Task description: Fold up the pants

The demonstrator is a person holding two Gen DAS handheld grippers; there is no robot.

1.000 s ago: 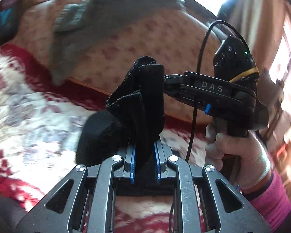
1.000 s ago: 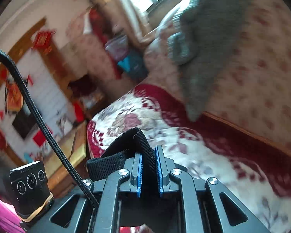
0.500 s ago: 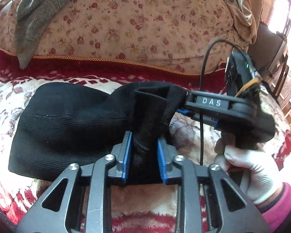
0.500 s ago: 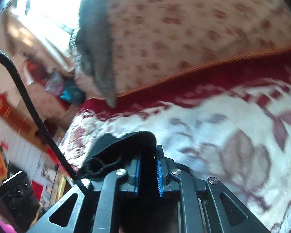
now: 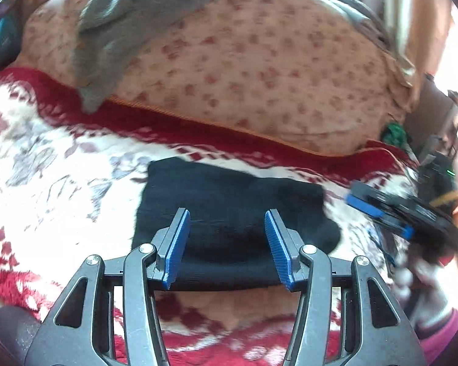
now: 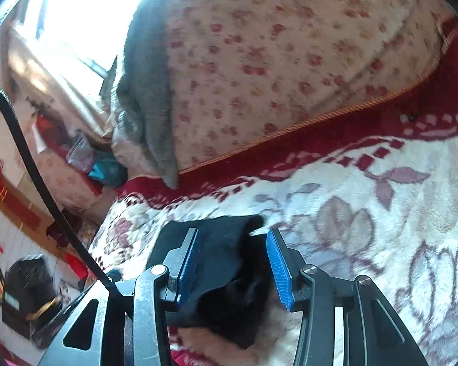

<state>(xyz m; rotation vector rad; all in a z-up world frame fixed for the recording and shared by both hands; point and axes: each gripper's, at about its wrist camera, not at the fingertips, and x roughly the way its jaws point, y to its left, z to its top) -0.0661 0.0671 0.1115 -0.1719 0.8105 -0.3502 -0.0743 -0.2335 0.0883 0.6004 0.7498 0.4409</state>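
I see the black pants [image 5: 229,213] lying folded flat on the red-and-white floral blanket [image 5: 61,167], just in front of the flowered cushion [image 5: 244,76]. My left gripper [image 5: 227,222] hangs over them with jaws spread, gripping nothing. My right gripper [image 6: 232,244] is spread too, one corner of the pants [image 6: 226,262] loose between its blue pads. A grey towel [image 5: 113,30] drapes over the cushion.

Bright window glare blows out corners; motion blur, fisheye-warped edges.
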